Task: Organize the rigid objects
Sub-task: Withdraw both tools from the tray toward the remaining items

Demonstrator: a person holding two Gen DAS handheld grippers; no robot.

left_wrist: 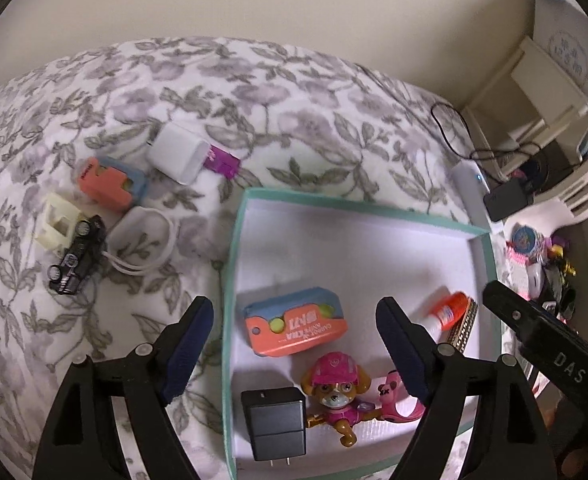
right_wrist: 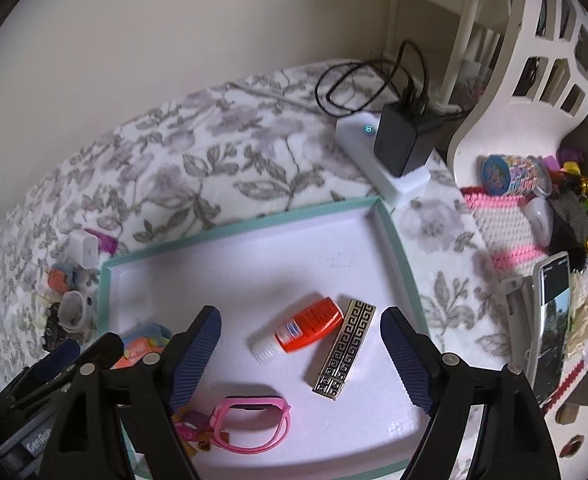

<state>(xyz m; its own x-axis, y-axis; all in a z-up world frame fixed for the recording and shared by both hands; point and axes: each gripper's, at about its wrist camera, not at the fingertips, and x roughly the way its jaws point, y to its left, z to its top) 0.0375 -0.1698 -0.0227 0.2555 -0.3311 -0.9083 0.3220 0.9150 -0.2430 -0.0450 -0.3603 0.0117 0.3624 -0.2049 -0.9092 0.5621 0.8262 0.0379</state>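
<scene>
A shallow teal-rimmed white box (left_wrist: 230,280) lies on the floral bedspread. It holds an orange-and-blue case (left_wrist: 294,326), a pink pup figure (left_wrist: 336,392), a black plug adapter (left_wrist: 274,420), a pink watch (right_wrist: 254,420), an orange-capped glue stick (right_wrist: 302,330) and a gold patterned bar (right_wrist: 344,350). My left gripper (left_wrist: 294,344) hangs open above the case, astride the box's left wall. My right gripper (right_wrist: 298,320) stands open over the glue stick and bar, with nothing between its fingers. Left of the box lie a white cube charger (left_wrist: 178,152), another orange case (left_wrist: 110,184) and a black toy car (left_wrist: 76,258).
A white power strip with a black adapter (right_wrist: 398,148) and cables sits past the box's far right corner. A white slotted basket (right_wrist: 534,60), a pink knitted mat (right_wrist: 502,216) and a phone (right_wrist: 554,320) crowd the right side. A wall stands behind the bed.
</scene>
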